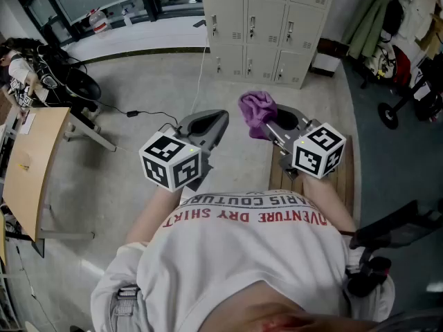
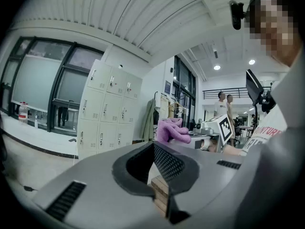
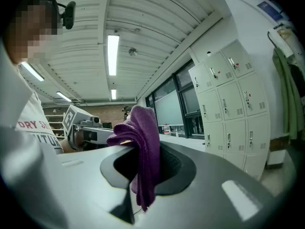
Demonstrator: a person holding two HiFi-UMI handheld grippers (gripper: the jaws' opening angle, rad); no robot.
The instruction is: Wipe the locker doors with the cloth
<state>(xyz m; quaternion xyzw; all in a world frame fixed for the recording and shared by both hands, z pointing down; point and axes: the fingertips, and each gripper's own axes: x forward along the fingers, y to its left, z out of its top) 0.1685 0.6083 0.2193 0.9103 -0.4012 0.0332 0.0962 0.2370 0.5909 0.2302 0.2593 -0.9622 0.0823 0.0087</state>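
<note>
The beige locker doors (image 1: 263, 26) stand at the far side of the floor, a few steps ahead of me; they also show as lockers (image 2: 107, 113) and lockers (image 3: 233, 109) in the two gripper views. My right gripper (image 1: 273, 124) is held at chest height, shut on a purple cloth (image 1: 257, 111) that bunches above its jaws. In the right gripper view the cloth (image 3: 143, 151) hangs clamped in the right gripper (image 3: 143, 168). My left gripper (image 1: 216, 122) is beside it, jaws together with nothing in them, as the left gripper (image 2: 159, 163) shows in its own view. The cloth (image 2: 172, 130) is visible from there.
A wooden bench (image 1: 346, 178) lies under my right hand. A wooden desk (image 1: 31, 164) stands at the left, with a cable (image 1: 138, 113) across the floor. Hanging coats (image 1: 370, 19) and a black wheeled base (image 1: 401, 102) are right of the lockers. Two people (image 2: 224, 104) stand far off.
</note>
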